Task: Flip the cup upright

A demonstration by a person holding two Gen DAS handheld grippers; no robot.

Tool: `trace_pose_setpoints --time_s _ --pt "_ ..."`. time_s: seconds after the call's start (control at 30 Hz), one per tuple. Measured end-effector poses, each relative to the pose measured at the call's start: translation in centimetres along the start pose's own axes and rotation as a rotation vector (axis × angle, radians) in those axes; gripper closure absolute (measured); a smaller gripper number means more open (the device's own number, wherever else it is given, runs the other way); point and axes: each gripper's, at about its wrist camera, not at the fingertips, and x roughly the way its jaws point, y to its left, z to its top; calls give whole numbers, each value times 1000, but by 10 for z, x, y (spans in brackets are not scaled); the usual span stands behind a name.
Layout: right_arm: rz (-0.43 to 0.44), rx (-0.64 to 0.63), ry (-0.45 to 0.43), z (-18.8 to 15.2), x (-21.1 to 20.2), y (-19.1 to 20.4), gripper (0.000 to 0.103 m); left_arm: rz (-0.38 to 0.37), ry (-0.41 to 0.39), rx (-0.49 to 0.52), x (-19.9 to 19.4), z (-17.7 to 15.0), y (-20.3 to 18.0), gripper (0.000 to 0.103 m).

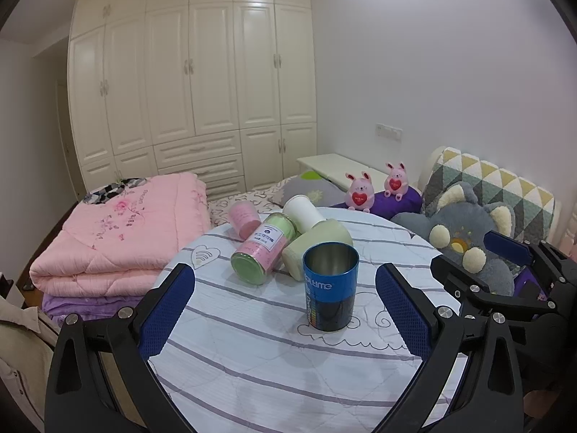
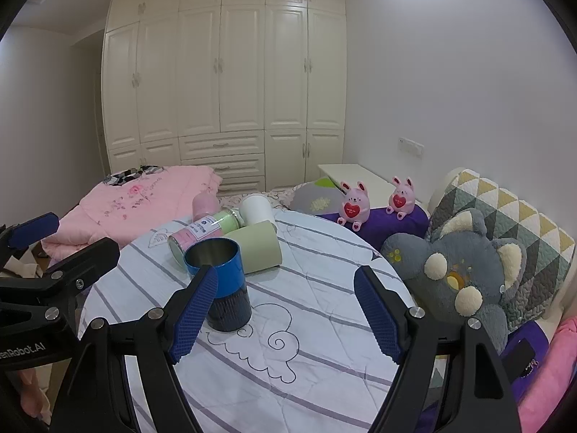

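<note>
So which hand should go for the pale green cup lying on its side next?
Probably the right. The pale green cup lies ahead of the open right tool with a clear path, while from the left tool the upright blue cup blocks it.

Metal cup on quilted cloth

We see the cup [image 1: 330, 287] glossy outside, brushed metal inside; the tablecloth [image 1: 274, 353] is matt, stitched fabric.

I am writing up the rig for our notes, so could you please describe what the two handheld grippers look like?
Both match: the left gripper and the right gripper have glossy black plastic frames with angular linkage arms joined by round silver bolt heads. Their jaws carry flat blue pads with a fine diamond-grid texture. White lettering ending "Robot.AI" marks the left gripper's body in the right wrist view. No cables or sleeves are visible.
</note>
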Motion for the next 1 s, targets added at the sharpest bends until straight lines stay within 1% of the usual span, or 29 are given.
trace_pose_setpoints --time_s 0.2,0.47,1.0 --pt "0 0 2 0 1 0 23 2 -4 2 -1 -1 0 1" --pt "0 3 2 0 1 1 23 13 -29 18 -4 -1 0 1" --pt "1 0 8 -1 2 1 23 16 -21 20 -3 -2 2 1"
